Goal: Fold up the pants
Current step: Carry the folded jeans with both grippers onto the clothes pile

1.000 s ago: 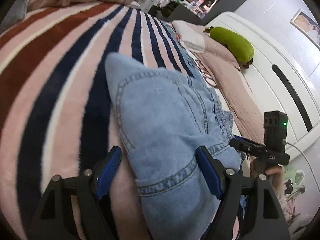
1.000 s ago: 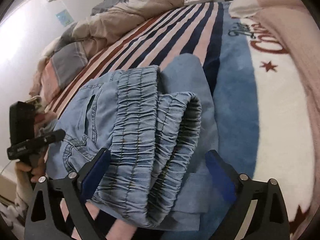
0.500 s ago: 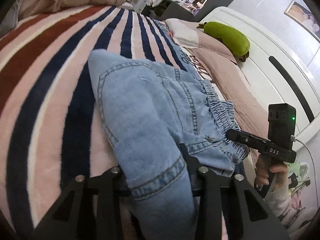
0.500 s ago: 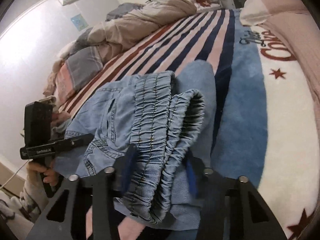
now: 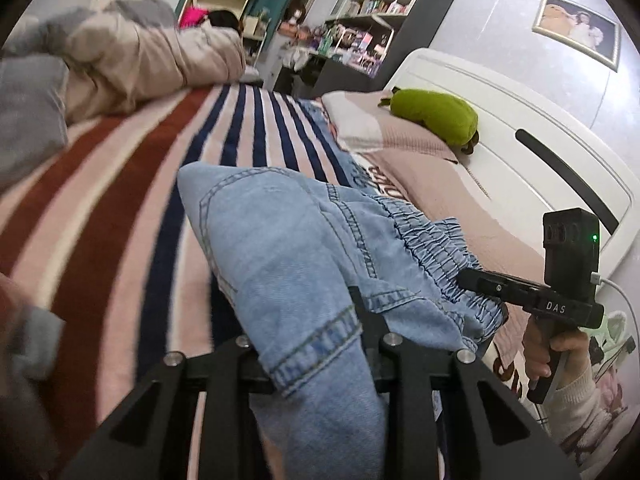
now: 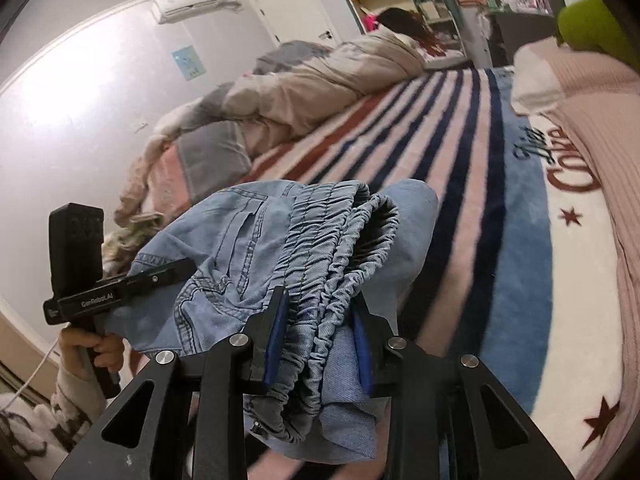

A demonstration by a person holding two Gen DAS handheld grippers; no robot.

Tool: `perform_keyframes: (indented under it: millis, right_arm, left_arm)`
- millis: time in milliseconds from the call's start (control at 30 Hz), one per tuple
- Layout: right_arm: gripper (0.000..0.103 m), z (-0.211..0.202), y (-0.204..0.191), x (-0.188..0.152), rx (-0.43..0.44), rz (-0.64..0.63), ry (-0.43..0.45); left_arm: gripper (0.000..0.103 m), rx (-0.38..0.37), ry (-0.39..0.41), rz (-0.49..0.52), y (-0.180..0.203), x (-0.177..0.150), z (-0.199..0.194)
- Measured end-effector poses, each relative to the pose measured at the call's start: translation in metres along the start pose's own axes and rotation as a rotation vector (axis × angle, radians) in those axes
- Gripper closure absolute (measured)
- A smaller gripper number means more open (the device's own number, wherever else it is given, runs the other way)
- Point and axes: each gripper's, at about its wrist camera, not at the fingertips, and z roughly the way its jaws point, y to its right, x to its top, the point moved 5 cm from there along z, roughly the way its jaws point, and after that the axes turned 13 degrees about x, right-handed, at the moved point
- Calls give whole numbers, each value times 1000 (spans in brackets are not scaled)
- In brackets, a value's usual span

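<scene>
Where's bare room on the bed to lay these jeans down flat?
Free: the striped blanket between the jeans and the heaped duvet; also its blue-and-white part beside the pink pillow. Crowded: the duvet side and the headboard end, where the green plush lies. Both the left gripper and the right gripper grip the jeans.

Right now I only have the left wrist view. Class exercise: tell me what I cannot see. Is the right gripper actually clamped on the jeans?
Observer: Yes. The right gripper is shut on the jeans' elastic waistband, bunched between its blue pads.
Operator: Is the waistband closed flat?
Observer: No, it gapes open beside the gripper, showing the dark inside.
Operator: Anything behind my left side?
Observer: A wall air conditioner and a white door.
</scene>
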Motion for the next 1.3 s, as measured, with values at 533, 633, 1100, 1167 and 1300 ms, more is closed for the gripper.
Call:
perform_keyframes:
  millis: [533, 633, 1100, 1167, 1300]
  right_arm:
    - [79, 35, -135, 27, 68, -138, 19]
    - [79, 47, -155, 31, 80, -153, 17]
    - [79, 133, -245, 55, 185, -200, -10]
    - [79, 146, -256, 58, 199, -210, -20]
    - [79, 176, -276, 63, 238, -206, -45]
  left_arm:
    - [80, 108, 164, 4, -72, 11, -126]
    - [80, 124, 184, -3, -90, 12, -143]
    - [80, 243, 220, -11, -197, 28, -210]
    - [80, 256, 211, -28, -216, 31, -218]
    - [80, 283, 193, -55, -249, 34, -230]
